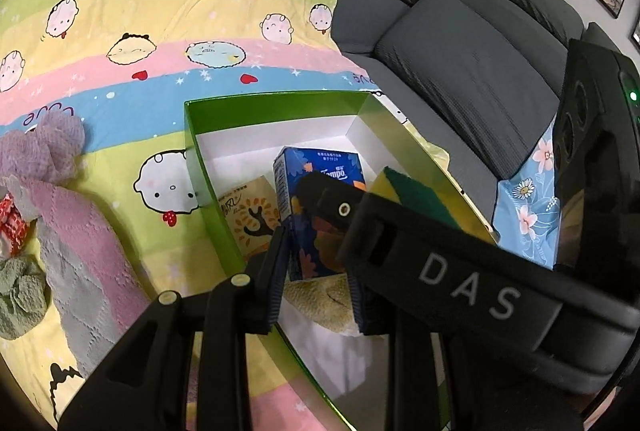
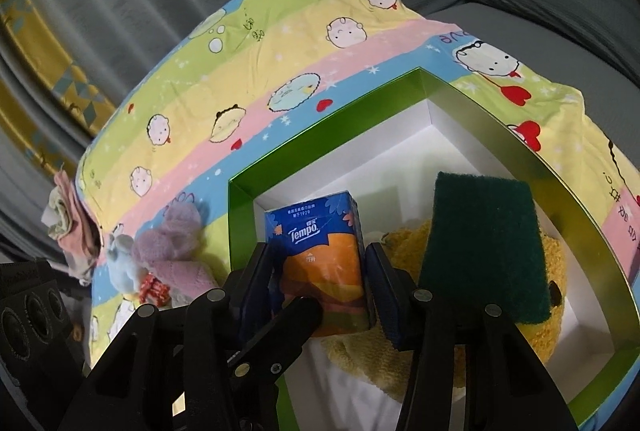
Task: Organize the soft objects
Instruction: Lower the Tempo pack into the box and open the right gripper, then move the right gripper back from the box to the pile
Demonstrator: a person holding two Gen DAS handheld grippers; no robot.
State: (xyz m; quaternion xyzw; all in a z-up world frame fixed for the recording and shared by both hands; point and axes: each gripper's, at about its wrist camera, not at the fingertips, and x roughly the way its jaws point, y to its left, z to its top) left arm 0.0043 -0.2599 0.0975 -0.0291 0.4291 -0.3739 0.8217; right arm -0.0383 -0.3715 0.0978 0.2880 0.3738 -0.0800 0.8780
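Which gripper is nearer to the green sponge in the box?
Right. The right gripper straddles the tissue pack, with one finger just beside the sponge. The left gripper is also at the pack, with the right gripper between it and the sponge.

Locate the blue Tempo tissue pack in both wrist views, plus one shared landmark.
Left wrist: Tempo tissue pack stands centre frame, inside the green box, between gripper fingers.
Right wrist: Tempo tissue pack sits lower centre, between the right gripper fingers.
Shared landmark: the dark green scouring sponge, right of the pack in both.

Sponge [image 2: 486, 251] beside pack [image 2: 320, 255], box [image 2: 404, 89] back bare
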